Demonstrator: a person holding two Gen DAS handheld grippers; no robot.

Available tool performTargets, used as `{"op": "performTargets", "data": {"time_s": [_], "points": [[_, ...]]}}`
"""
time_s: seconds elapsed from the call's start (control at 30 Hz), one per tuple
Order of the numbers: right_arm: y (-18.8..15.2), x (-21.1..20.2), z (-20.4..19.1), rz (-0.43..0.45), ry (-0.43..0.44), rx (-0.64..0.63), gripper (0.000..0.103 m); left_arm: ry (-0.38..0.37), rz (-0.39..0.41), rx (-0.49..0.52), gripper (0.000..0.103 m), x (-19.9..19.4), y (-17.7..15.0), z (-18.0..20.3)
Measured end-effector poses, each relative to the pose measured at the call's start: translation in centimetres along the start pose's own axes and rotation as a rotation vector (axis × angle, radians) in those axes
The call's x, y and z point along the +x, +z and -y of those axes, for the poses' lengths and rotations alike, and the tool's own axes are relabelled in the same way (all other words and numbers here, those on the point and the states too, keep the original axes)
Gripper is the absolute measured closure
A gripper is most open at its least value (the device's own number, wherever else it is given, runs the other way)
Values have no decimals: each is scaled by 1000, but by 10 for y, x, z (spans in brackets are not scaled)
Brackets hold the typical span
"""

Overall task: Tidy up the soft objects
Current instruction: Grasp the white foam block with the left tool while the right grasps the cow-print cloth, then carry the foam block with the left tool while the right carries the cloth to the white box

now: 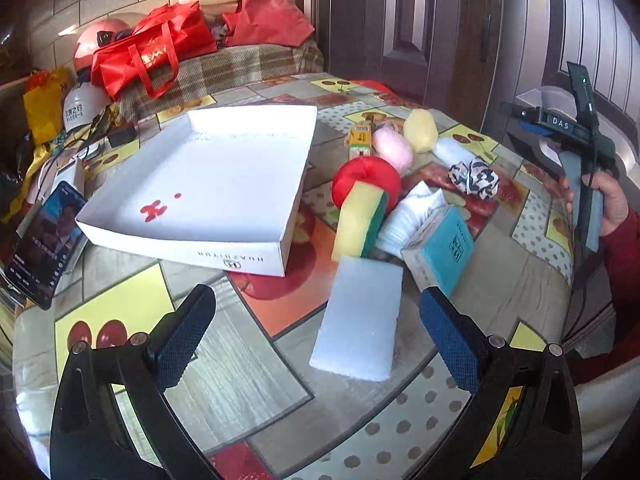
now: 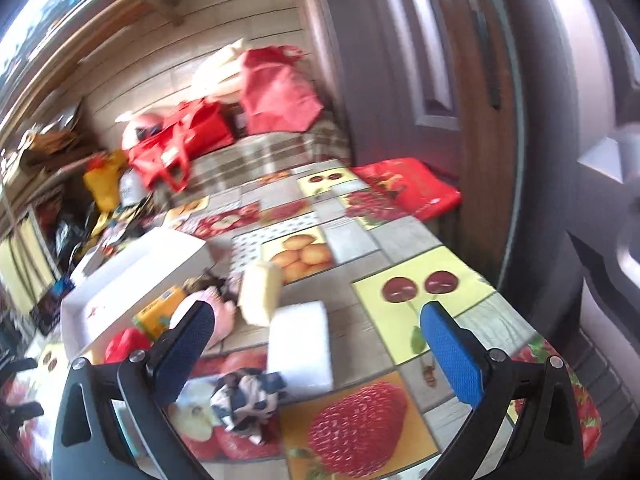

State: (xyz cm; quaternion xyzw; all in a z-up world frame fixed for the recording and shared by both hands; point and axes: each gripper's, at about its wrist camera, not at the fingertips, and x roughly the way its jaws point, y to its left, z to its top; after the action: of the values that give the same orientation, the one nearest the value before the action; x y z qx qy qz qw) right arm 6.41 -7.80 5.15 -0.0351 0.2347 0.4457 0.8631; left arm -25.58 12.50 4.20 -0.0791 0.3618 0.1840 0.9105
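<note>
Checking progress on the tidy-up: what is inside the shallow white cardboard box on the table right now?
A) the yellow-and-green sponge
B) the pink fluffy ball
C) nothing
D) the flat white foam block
C: the shallow white cardboard box shows only its bare floor with red printed marks; the soft items all lie outside it on the table.

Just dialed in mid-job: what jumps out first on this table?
The big white box lies open on the left of the fruit-print table, nothing in it yet. Right of it the soft things are heaped: a yellow-green sponge leaning on a red cushion, a white foam block nearest the open left gripper. The right gripper, also open, hangs over a black-and-white cloth ball.
</note>
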Motion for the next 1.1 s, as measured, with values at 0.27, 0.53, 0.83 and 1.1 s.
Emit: {"op": "performTargets", "data": {"time_s": [0.27,0.53,0.83,1.1], "points": [[-31,37,-54,-205,88,-216,23,-32,-118,75,7,34,-7,24],[-49,50,-61,-292,42,-300,39,-51,-200,131,18,58,1,35],[-50,50,-60,-290,54,-332,68,-76,-170,123,54,55,2,34],[-22,-1,-74,-37,175,-250,68,9,93,-44,53,-5,1,-4]]}}
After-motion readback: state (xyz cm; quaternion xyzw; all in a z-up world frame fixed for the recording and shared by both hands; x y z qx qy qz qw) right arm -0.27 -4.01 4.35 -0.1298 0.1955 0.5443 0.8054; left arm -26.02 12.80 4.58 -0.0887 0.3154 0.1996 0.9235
